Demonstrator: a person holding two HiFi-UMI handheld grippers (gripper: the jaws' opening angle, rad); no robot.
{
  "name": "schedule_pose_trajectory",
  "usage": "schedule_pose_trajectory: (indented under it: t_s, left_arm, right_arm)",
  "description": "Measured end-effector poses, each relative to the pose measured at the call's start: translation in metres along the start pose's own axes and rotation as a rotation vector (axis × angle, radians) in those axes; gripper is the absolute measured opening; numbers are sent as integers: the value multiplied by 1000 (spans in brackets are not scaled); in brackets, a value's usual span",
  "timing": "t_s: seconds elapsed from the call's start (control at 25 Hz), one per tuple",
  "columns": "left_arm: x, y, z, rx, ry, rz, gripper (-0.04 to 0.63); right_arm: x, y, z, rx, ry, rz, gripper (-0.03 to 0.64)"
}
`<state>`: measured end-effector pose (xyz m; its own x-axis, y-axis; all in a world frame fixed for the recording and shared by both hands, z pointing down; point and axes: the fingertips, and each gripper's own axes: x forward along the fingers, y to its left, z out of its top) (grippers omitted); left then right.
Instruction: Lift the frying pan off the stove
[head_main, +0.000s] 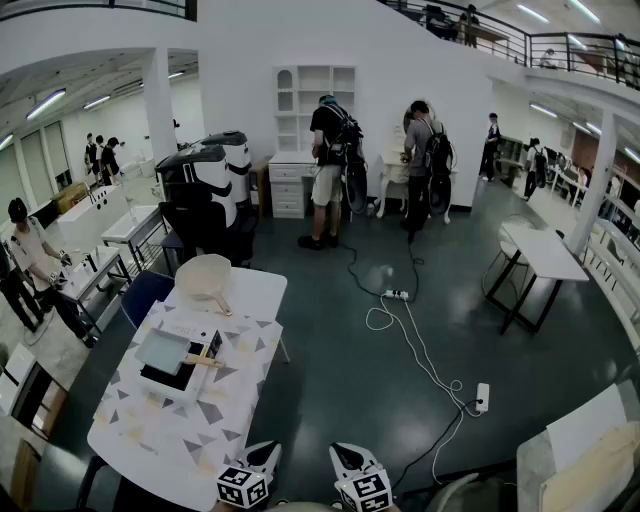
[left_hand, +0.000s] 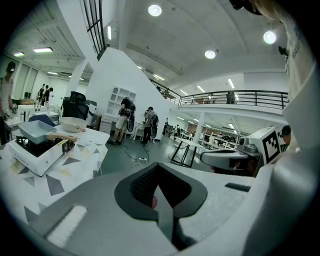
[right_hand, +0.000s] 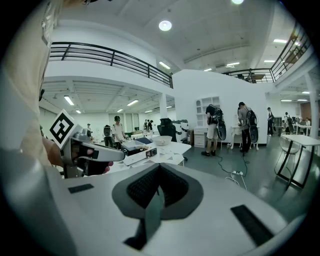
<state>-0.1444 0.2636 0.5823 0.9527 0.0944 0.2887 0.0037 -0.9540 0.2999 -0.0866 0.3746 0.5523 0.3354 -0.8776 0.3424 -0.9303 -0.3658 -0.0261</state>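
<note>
Left gripper (head_main: 264, 457) and right gripper (head_main: 348, 457): both pressed together, empty, at the near edge of the table (head_main: 150, 430). The frying pan (head_main: 162, 350) is square and smooth-walled, and sits on the boxy white stove (head_main: 172, 384), well apart from both.

Risk: its slim wooden handle (head_main: 207, 361) may twist in the jaws and tip the pan.

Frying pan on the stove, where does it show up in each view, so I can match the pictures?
Head view: the square frying pan sits on the stove, lower left.
Left gripper view: the pan is at the far left edge, mid-height.
Right gripper view: it is small and left of centre.
Shared landmark: the white shelf unit against the back wall.
</note>
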Motion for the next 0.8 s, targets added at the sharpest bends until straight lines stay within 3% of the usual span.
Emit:
schedule_pose_trajectory:
  t_s: [0.4,0.8]
  left_arm:
    - [-26,11,9,7,14,-21,-9]
    - [-21,29,-10,19,32,-58,-9]
  right_arm:
    - [4,29,-2,23,11,-28,-5]
    - [17,34,-11,43,15,-70,-5]
